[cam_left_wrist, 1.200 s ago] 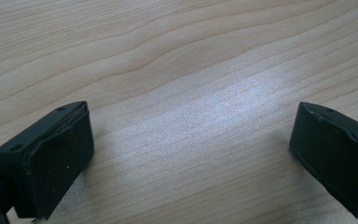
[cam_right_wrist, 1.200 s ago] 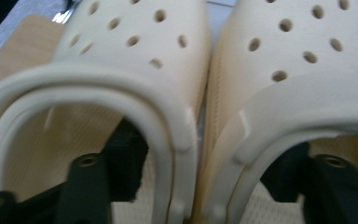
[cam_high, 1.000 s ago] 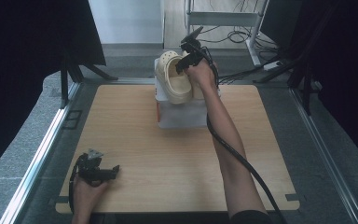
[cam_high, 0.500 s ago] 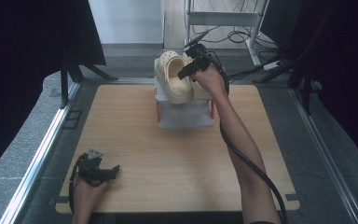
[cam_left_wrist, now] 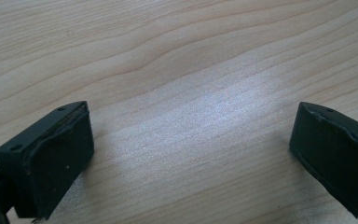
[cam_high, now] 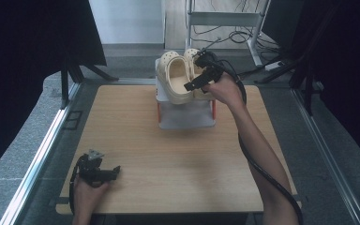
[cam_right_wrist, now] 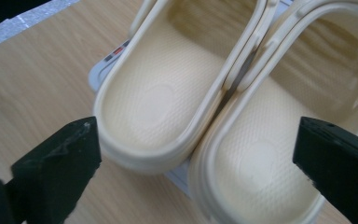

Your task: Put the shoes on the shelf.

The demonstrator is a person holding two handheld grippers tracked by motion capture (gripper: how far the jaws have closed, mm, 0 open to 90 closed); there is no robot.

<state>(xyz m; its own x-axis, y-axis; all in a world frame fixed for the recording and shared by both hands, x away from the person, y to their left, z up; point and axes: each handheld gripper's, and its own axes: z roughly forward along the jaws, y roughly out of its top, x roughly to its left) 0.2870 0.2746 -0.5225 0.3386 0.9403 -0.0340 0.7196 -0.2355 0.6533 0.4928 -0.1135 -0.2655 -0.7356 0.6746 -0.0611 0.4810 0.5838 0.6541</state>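
Both cream clogs [cam_high: 183, 77] sit side by side on the small white rack [cam_high: 186, 115] at the table's [cam_high: 168, 159] far edge, so placing looks finished, with the right gripper [cam_high: 201, 79], jaws just opened wide and empty, beside them and the left gripper [cam_high: 104, 172] wide open, resting near the front.

Two clogs [cam_high: 180, 77] side by side, touching, atop a small rack [cam_high: 185, 112] at counter [cam_high: 178, 159] far edge, centre.

Cream clogs [cam_high: 176, 77] (dimpled insoles), pale woodgrain table [cam_high: 168, 154], black jaws
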